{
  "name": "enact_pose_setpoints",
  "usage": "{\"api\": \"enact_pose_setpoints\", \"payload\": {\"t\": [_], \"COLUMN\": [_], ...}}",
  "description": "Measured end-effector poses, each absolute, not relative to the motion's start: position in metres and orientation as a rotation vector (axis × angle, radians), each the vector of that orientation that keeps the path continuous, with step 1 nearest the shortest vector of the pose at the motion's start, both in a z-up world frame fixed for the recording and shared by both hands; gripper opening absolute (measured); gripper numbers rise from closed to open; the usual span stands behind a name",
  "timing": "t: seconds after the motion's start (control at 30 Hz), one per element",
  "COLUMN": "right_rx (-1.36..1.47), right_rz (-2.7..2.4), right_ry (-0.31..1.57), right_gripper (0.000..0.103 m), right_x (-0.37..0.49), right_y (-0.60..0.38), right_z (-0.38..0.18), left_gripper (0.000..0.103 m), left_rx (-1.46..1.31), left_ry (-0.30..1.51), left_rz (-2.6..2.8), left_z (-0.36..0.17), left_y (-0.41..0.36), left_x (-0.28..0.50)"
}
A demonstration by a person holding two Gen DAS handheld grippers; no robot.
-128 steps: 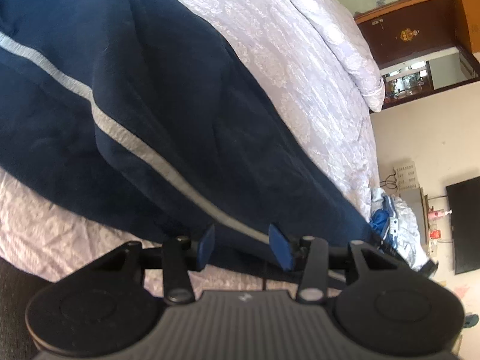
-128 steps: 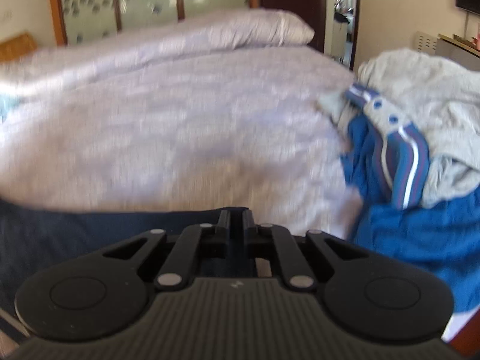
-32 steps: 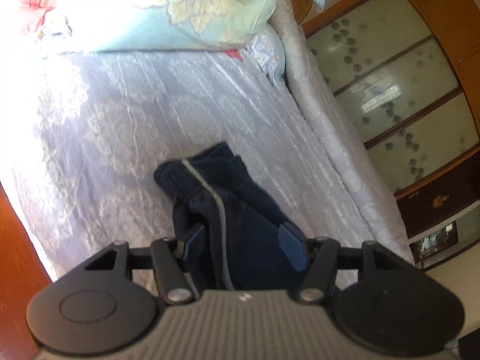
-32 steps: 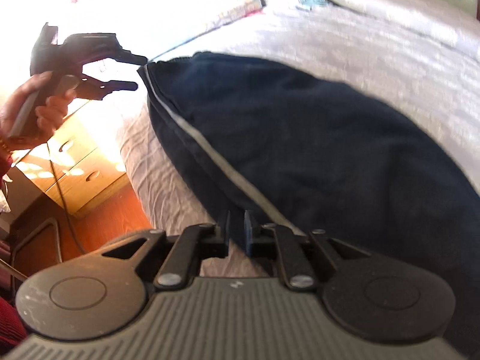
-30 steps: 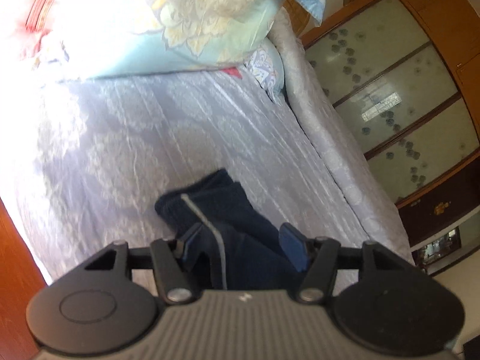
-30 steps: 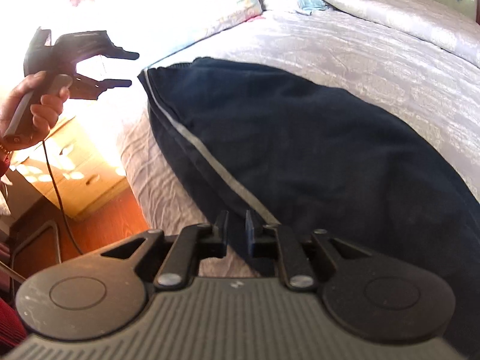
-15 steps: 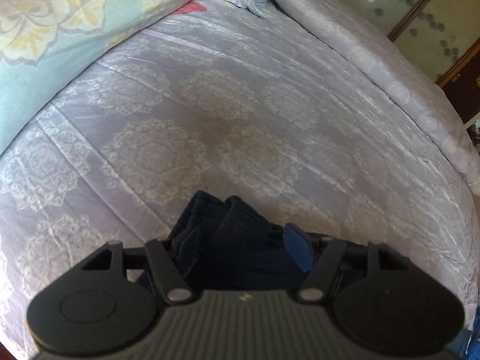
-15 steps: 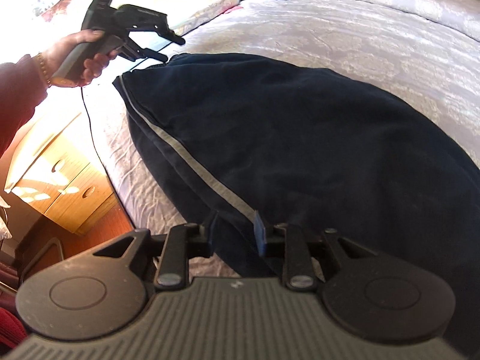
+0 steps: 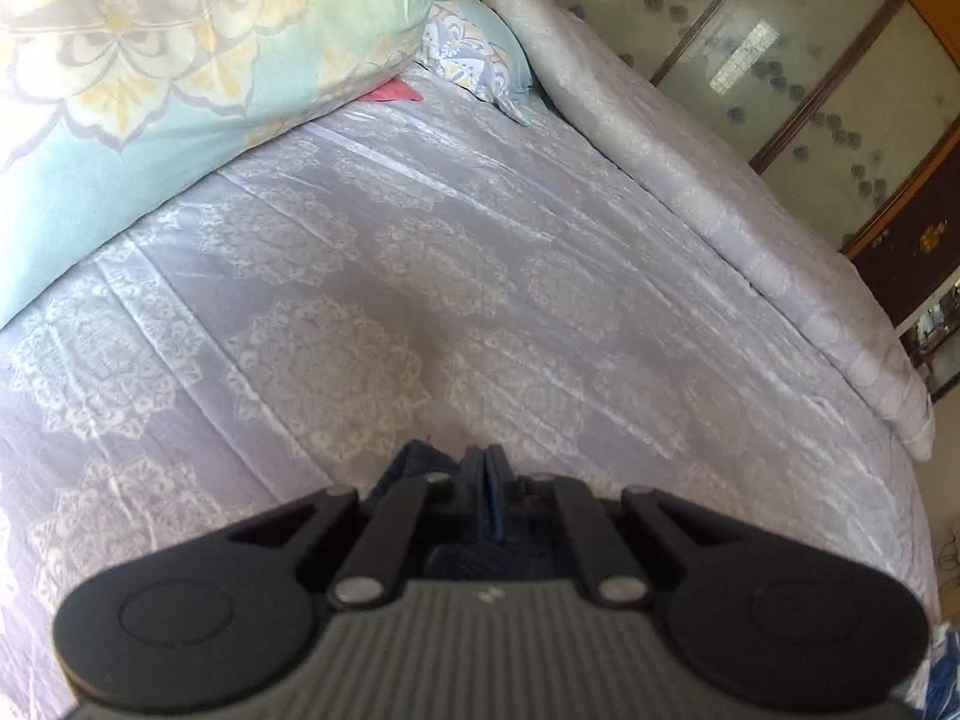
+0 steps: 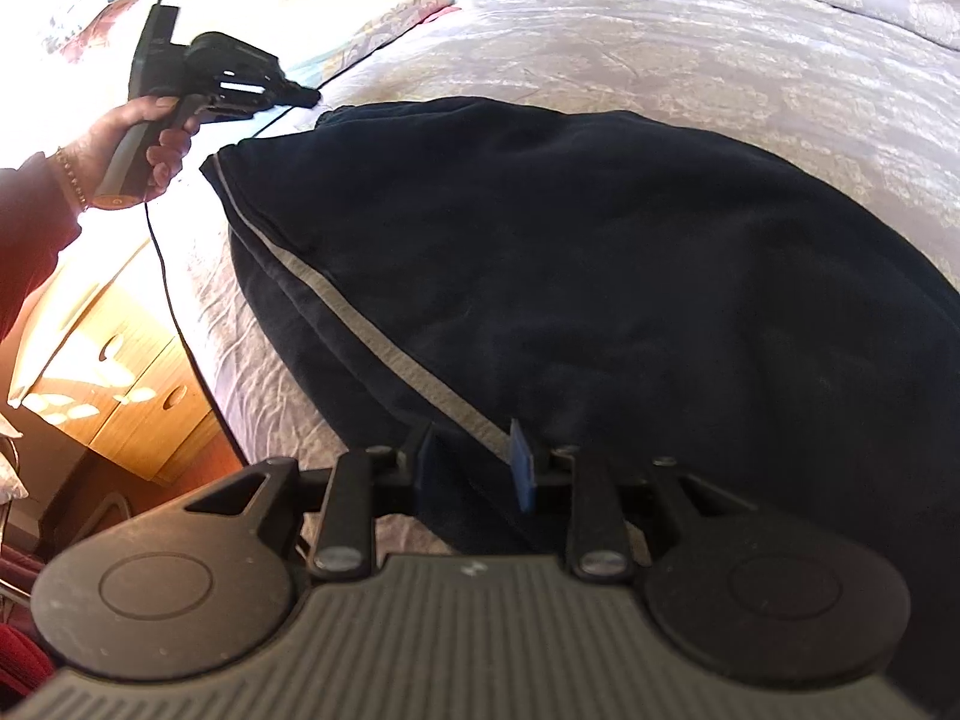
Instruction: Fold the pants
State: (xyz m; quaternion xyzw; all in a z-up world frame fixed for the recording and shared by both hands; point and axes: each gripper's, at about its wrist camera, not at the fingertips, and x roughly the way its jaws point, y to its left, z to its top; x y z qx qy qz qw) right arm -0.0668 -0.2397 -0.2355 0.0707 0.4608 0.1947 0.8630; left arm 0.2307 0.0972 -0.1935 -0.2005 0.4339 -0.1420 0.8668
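Note:
Dark navy pants (image 10: 600, 276) with a grey side stripe lie folded lengthwise on the lilac bedspread (image 10: 750, 60). My right gripper (image 10: 474, 462) is open, its jaws either side of the near striped edge. My left gripper (image 9: 486, 480) is shut on the far end of the pants (image 9: 408, 462), of which only a small dark bit shows past the fingers. In the right wrist view the left gripper (image 10: 306, 97) sits at the far corner of the pants, held by a hand.
A pale green floral pillow (image 9: 180, 60) lies at the head of the bed. A rolled lilac quilt (image 9: 690, 180) runs along the far side. A wooden nightstand (image 10: 108, 384) stands beside the bed. Wardrobe doors (image 9: 810, 60) stand beyond.
My left gripper has closed on the far end of the pants. My right gripper has opened at the near striped edge.

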Motion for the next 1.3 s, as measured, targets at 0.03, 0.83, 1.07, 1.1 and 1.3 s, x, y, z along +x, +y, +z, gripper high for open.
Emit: {"api": "enact_pose_setpoints", "payload": {"t": [0.03,0.83,1.07,1.1,1.3], "right_rx": [0.153,0.175,0.171,0.171,0.188], "right_rz": [0.409,0.403,0.404,0.404,0.402], "right_ry": [0.967,0.955,0.955,0.955,0.958], "right_gripper": [0.030,0.037,0.039,0.039,0.041], "right_x": [-0.066,-0.067,-0.066,-0.066,-0.064], "right_y": [-0.240,-0.240,-0.239,-0.238,-0.240], "right_z": [-0.236,-0.234,-0.234,-0.234,-0.237], "left_gripper": [0.003,0.020,0.011,0.011,0.002], "left_rx": [-0.420,-0.249,-0.254,-0.263,-0.280], "left_ry": [0.935,1.014,0.897,0.857,0.847], "left_rz": [-0.313,-0.407,-0.314,-0.298,-0.180], "left_z": [-0.194,-0.202,-0.202,-0.195,-0.198], "left_y": [0.096,0.093,0.096,0.100,0.117], "left_x": [0.234,0.204,0.198,0.196,0.196]}}
